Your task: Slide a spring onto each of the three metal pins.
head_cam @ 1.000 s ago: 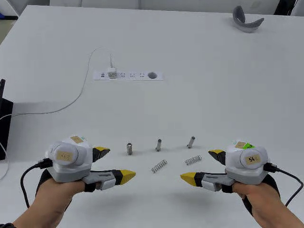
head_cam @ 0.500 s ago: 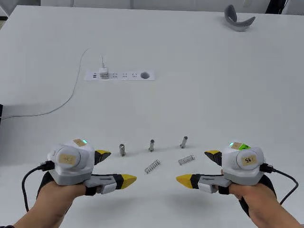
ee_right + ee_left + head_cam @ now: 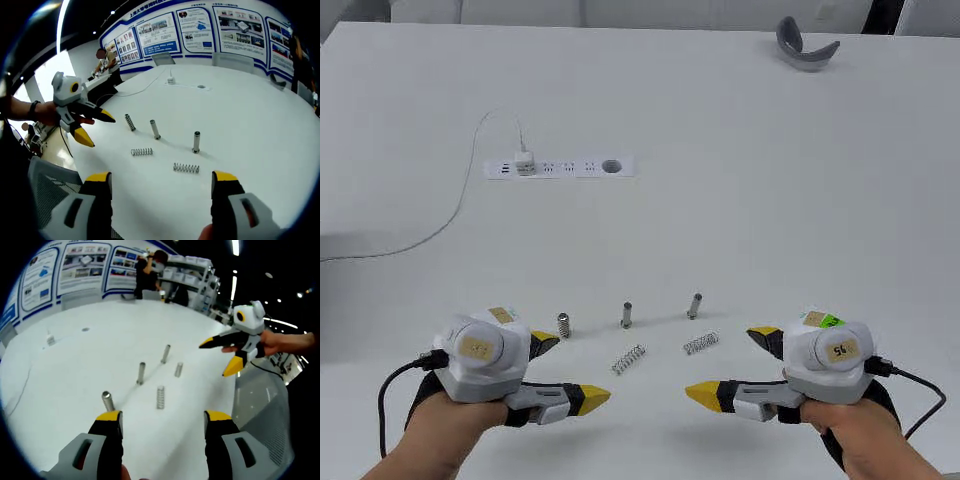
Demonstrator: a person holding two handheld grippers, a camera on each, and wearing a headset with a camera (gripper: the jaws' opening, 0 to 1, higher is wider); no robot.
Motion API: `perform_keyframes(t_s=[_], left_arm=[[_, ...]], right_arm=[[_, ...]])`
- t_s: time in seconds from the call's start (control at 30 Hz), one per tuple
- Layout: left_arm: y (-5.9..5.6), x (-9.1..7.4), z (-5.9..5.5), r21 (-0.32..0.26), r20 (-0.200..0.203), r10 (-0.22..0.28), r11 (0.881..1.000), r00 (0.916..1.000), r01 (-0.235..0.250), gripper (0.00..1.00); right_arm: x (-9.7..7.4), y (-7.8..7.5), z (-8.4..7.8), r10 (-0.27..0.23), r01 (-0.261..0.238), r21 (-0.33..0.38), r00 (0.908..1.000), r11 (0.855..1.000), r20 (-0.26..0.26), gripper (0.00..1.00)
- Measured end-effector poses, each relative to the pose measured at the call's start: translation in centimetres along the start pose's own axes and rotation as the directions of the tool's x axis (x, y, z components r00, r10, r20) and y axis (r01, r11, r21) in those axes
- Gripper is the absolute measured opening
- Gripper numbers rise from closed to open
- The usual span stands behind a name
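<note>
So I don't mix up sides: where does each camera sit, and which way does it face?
Head view: on the headset, facing forward and down at the table; the person's hands hold the left gripper and right gripper, both open.
Left gripper view: on the left gripper, looking past its own jaws over the middle pin toward the right gripper.
Right gripper view: on the right gripper, past its own jaws, toward the left gripper.
Shared: the gripper views face each other; both show the sprung pin.

There are three metal pins (image 3: 626, 314), three springs (image 3: 629, 359) and one power strip (image 3: 560, 167).
</note>
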State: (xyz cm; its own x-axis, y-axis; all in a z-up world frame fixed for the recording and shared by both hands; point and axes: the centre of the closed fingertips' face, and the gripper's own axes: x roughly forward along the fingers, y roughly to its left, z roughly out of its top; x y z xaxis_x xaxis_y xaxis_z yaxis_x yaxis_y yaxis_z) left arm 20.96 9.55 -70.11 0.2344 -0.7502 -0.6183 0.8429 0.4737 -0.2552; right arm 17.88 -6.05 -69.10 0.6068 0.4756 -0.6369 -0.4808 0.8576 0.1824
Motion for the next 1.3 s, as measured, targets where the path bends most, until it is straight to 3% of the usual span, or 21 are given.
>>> perform_keyframes(t_s=[0.73, 1.3], left_arm=[[-0.3, 5.0, -1.5, 0.025, -0.093, 0.002, 1.000, 0.9957, 0.000, 0.56], [-0.1, 7.1, -2.0, 0.053, -0.110, 0.027, 0.998, 0.9935, -0.022, 0.40]], right_arm=[[-0.4, 0.7, -0.8, 0.005, -0.005, 0.024, 1.0000, 1.000, 0.001, 0.84], [-0.5, 1.0, -1.7, 0.016, -0.016, 0.043, 0.9999, 0.999, -0.005, 0.83]])
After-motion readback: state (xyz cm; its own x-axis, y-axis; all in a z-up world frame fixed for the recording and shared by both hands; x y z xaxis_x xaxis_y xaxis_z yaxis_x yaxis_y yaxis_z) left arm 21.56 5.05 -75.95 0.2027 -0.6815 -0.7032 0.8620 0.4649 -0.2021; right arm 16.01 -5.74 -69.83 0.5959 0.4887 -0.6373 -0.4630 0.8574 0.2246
